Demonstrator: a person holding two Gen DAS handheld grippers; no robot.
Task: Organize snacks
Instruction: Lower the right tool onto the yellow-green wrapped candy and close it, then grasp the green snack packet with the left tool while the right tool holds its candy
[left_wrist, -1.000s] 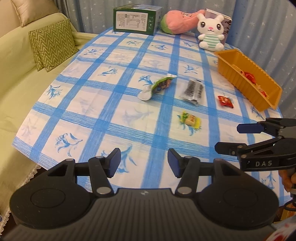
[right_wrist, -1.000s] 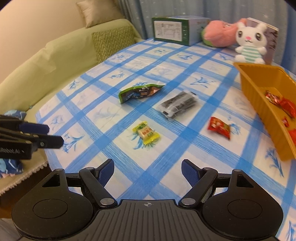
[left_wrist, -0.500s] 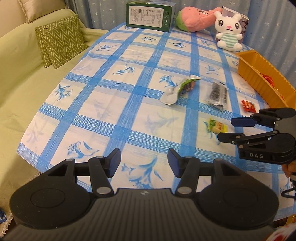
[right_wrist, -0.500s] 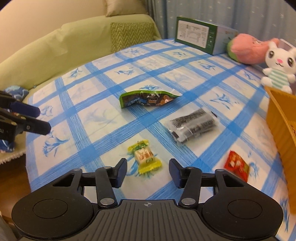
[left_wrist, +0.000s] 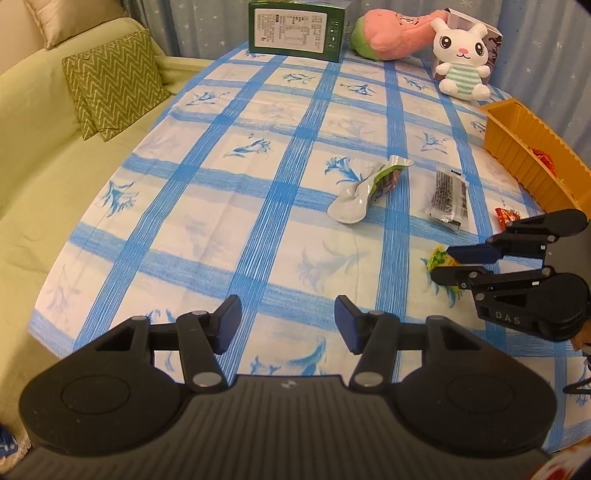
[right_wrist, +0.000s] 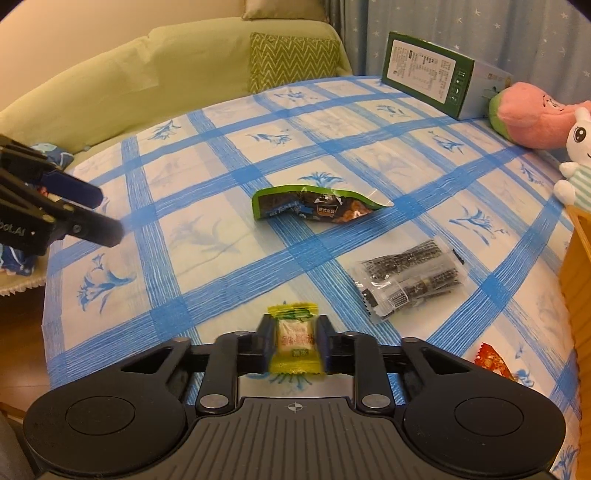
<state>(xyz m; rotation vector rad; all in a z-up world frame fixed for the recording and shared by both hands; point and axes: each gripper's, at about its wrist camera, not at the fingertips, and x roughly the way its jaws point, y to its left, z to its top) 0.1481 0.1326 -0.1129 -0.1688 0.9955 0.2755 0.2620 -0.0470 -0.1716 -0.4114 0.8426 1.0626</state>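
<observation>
The yellow-wrapped candy is a small pale block sealed in a yellow wrapper with crimped ends and a green printed band at its far end. It sits between the pads of the right gripper, whose jaws have just been closing and now press on its two long sides, with the wrapper ends sticking out ahead of and behind the pads. It lies low over the counter, which is covered by a white cloth with blue checks.

Ahead and to the right of that gripper lies a clear packet of dark strips; farther ahead, a green and dark snack pouch lies flat. Close on its right a red wrapper shows at the gripper's edge, and beyond that is the wall of an orange tray.

The left gripper hangs over the near part of the counter with its jaws wide apart and nothing between them. The right gripper appears off to its right, over the candy.
</observation>
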